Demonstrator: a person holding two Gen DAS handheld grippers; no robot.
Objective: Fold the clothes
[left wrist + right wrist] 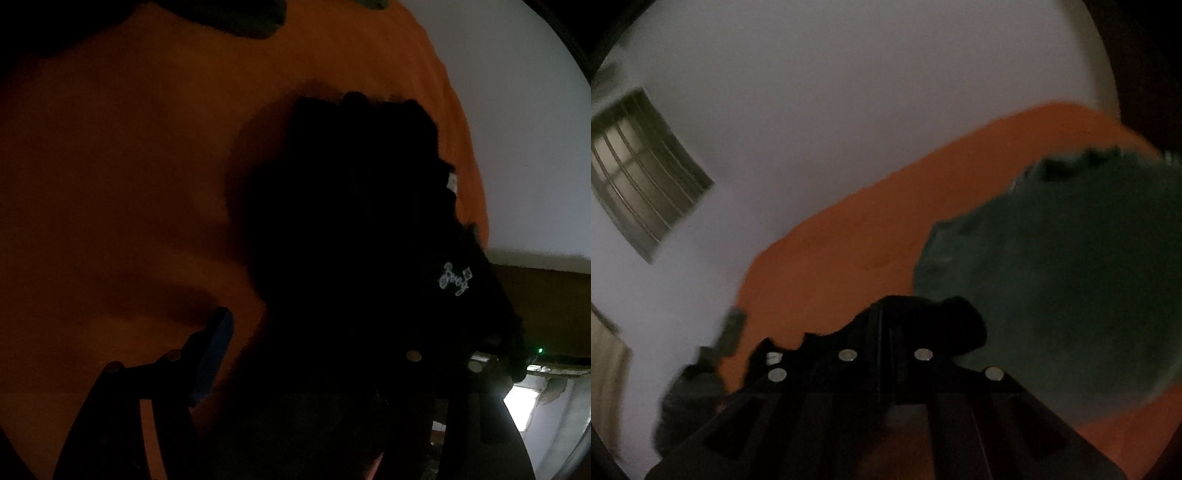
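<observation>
Right wrist view: pinched shut with the right gripper [884, 317] on a bit of black shirt [960, 326], up over the orange bed [849, 258]. Left gripper [325, 343] wide apart, squeezing nothing, shirt lying over one side. Could slip out or bunch up if pulled fast.

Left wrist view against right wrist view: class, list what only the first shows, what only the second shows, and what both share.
Only the left wrist view: a white logo on the black garment, a blue finger pad and a small green light.
Only the right wrist view: a barred window and the right gripper, shut, apparently on bunched black cloth.
Both: the orange surface, the black garment, a dark green cloth and the white wall.
</observation>
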